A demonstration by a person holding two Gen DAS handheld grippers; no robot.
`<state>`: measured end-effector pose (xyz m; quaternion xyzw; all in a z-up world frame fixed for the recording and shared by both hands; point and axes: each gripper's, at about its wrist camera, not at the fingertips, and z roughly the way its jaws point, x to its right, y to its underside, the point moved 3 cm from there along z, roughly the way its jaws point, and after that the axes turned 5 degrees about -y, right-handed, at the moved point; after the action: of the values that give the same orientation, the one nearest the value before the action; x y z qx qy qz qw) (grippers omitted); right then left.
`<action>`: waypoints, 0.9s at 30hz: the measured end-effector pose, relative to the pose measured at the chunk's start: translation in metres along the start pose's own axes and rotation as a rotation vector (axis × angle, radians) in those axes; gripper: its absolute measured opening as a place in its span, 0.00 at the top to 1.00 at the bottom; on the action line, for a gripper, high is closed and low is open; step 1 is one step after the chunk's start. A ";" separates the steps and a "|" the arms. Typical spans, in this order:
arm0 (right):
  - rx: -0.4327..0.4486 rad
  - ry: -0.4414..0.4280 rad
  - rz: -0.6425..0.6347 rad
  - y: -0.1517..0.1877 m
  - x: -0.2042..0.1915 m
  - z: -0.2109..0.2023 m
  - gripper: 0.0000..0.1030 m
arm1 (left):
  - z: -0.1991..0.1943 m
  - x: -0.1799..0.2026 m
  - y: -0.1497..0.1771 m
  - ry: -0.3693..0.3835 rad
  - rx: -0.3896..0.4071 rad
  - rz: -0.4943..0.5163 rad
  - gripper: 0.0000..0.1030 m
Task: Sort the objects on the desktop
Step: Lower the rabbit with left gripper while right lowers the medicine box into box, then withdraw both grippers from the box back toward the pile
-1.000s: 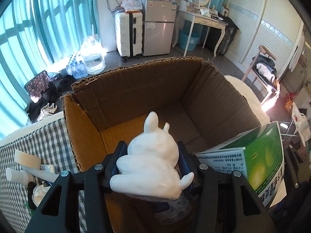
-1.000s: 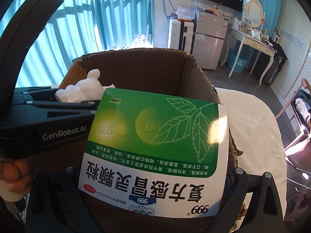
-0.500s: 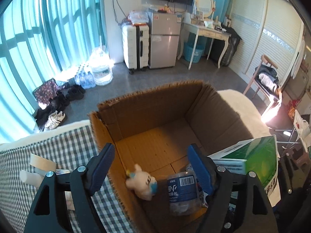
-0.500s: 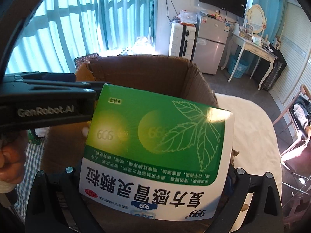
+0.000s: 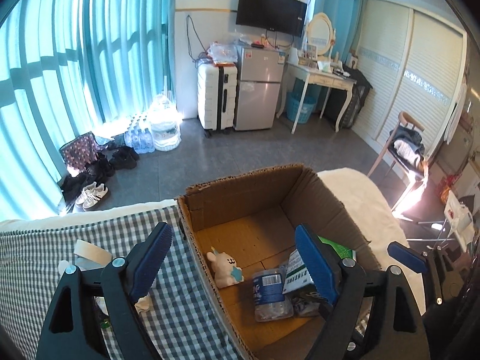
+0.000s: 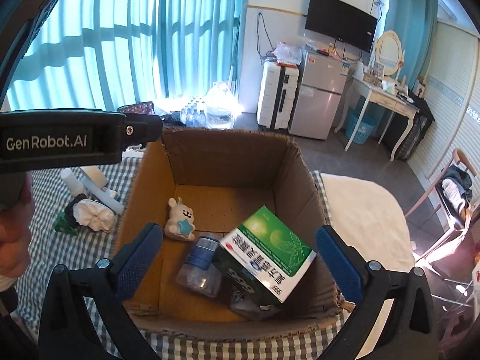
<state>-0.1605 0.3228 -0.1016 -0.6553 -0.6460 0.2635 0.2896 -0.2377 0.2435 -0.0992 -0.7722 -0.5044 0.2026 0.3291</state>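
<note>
both my grippers, left (image 5: 231, 258) and right (image 6: 237, 252), hang empty over the cardboard box (image 6: 228, 147); left jaws opening, right wide; bunny (image 6: 180, 220), bottle (image 6: 199, 262), green carton (image 6: 270, 249) inside.

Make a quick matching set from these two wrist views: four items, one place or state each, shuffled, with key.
1. rabbit figure
2. green medicine box
3. plastic bottle
4. white tape roll

A. on the checked cloth, outside the box
B. tilted, near the carton's right wall
C. lying on its side on the carton floor
D. upright, by the carton's left wall

Pairs: 1-D, 2-B, 3-C, 4-A
</note>
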 end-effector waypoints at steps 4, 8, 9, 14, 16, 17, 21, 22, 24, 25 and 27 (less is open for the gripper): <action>0.023 -0.009 0.005 -0.002 0.002 -0.016 0.00 | -0.022 -0.007 0.000 -0.002 0.029 -0.018 0.13; 0.050 -0.011 0.009 -0.005 -0.004 -0.033 0.00 | -0.043 -0.017 0.002 -0.002 0.054 -0.030 0.11; 0.057 -0.012 0.011 -0.006 -0.004 -0.038 0.00 | -0.049 -0.019 0.003 -0.003 0.063 -0.032 0.11; 0.103 -0.031 0.047 -0.008 -0.006 -0.063 0.00 | -0.078 -0.025 0.005 -0.017 0.118 -0.044 0.03; 0.109 -0.044 0.065 -0.008 -0.007 -0.070 0.00 | -0.088 -0.029 0.006 -0.024 0.136 -0.045 0.01; 0.110 -0.051 0.071 -0.008 -0.008 -0.073 0.00 | -0.094 -0.031 0.007 -0.029 0.147 -0.044 0.00; 0.129 -0.059 0.070 -0.009 -0.016 -0.088 0.00 | -0.114 -0.041 0.008 -0.067 0.191 -0.041 0.00; 0.142 -0.060 0.068 -0.010 -0.019 -0.093 0.00 | -0.120 -0.044 0.009 -0.078 0.199 -0.045 0.00; 0.157 -0.067 0.065 -0.011 -0.024 -0.101 0.00 | -0.128 -0.049 0.011 -0.089 0.207 -0.057 0.00; 0.163 -0.070 0.064 -0.011 -0.027 -0.104 0.00 | -0.132 -0.052 0.012 -0.091 0.209 -0.064 0.00; 0.168 -0.078 0.060 -0.011 -0.032 -0.110 0.00 | -0.141 -0.059 0.016 -0.097 0.215 -0.075 0.00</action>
<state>-0.0898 0.2863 -0.0184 -0.6369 -0.6125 0.3507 0.3100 -0.1610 0.1425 -0.0126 -0.7022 -0.5238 0.2802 0.3925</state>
